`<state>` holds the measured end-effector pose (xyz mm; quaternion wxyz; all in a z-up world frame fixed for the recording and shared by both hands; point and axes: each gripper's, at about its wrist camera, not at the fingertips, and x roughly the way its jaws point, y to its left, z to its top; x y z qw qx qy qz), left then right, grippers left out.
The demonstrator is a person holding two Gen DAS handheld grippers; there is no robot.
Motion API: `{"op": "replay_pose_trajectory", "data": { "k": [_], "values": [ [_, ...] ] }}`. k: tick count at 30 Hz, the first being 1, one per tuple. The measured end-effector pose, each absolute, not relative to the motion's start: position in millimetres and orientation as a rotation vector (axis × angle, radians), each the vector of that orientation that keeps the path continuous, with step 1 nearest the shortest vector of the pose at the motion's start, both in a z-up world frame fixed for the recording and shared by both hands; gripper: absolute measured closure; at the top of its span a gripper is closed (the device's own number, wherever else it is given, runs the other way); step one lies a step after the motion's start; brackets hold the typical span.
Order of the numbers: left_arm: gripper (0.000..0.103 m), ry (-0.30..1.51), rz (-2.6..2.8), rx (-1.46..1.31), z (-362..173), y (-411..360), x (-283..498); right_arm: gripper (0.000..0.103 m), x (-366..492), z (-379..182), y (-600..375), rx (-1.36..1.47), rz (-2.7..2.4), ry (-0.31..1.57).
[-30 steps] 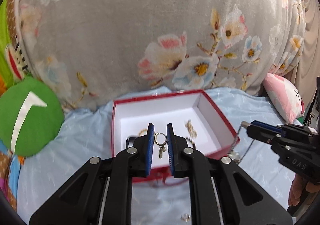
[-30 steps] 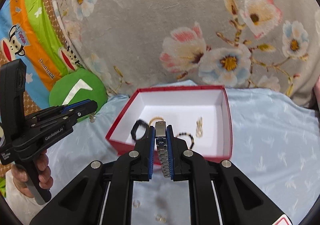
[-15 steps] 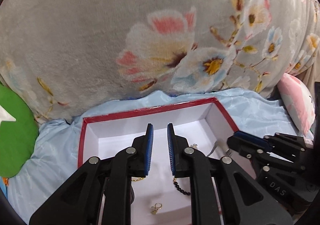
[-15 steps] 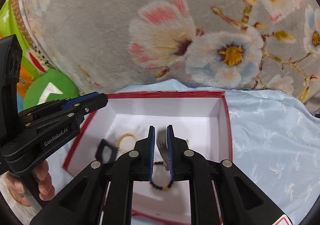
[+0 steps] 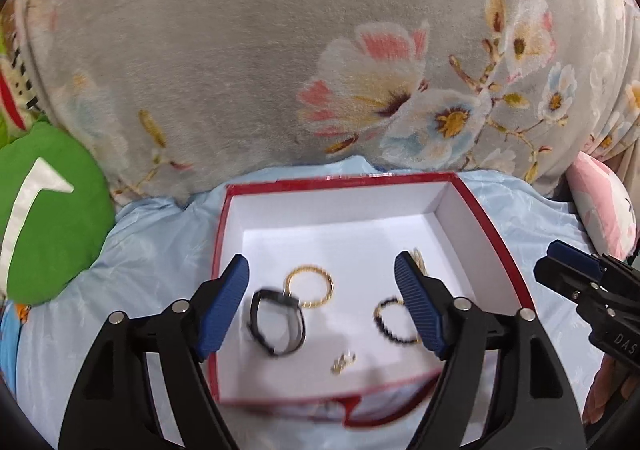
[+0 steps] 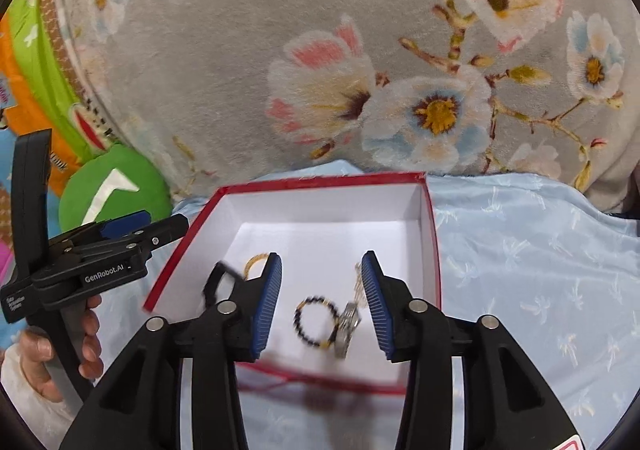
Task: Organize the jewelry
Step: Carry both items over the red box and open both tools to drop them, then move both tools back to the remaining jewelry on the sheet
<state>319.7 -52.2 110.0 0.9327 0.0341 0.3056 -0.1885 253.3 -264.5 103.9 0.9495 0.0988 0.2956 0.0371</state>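
Observation:
A red box with a white inside (image 5: pixel 496 234) (image 6: pixel 434 234) sits on the blue sheet. In it lie a gold ring bracelet (image 5: pixel 309 285), a black band (image 5: pixel 276 324) (image 6: pixel 214 282), a dark bead bracelet (image 5: pixel 394 324) (image 6: pixel 314 324), a small gold earring (image 5: pixel 343 363) and a silver link watch band (image 6: pixel 347 328). My left gripper (image 5: pixel 322 304) is open and empty over the box. My right gripper (image 6: pixel 322 304) is open over the box, with the silver band lying between its fingers. Each gripper shows in the other's view, the right (image 5: pixel 576 274) and the left (image 6: pixel 132 234).
A grey floral blanket (image 5: pixel 320 50) rises right behind the box. A green round cushion (image 5: pixel 44 226) lies at the left, a pink pillow (image 5: pixel 600 202) at the right. Light blue sheet (image 6: pixel 540 250) spreads around the box.
Both grippers opened over the box. The earring dropped from the left one and the silver link band from the right one; both now lie in the box. Both grippers pulled back slightly.

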Motion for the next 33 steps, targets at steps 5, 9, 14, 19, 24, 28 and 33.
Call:
{"op": "replay_pose_trajectory", "data": {
  "k": [5,9,14,19,24,28,33],
  "values": [
    [0.025,0.687,-0.383,0.092,92,-24,267,0.060,186,96,-253,0.165,0.056,0.608],
    [0.025,0.751,-0.377,0.141,61,-9,220,0.060,135,76,-259,0.160,-0.007,0.643],
    [0.025,0.821,-0.369,0.154,23,3,178,0.060,87,43,-268,0.182,-0.072,0.723],
    [0.025,0.901,-0.376,0.130,-12,5,143,0.060,61,11,-271,0.205,-0.124,0.779],
    [0.025,0.941,-0.343,0.104,-35,2,128,0.060,52,-10,-273,0.256,-0.139,0.800],
    [0.025,0.968,-0.310,0.091,-49,-2,126,0.060,48,-18,-271,0.247,-0.160,0.805],
    [0.025,0.958,-0.287,0.113,-54,-7,121,0.060,46,-34,-276,0.266,-0.182,0.837]
  ]
}}
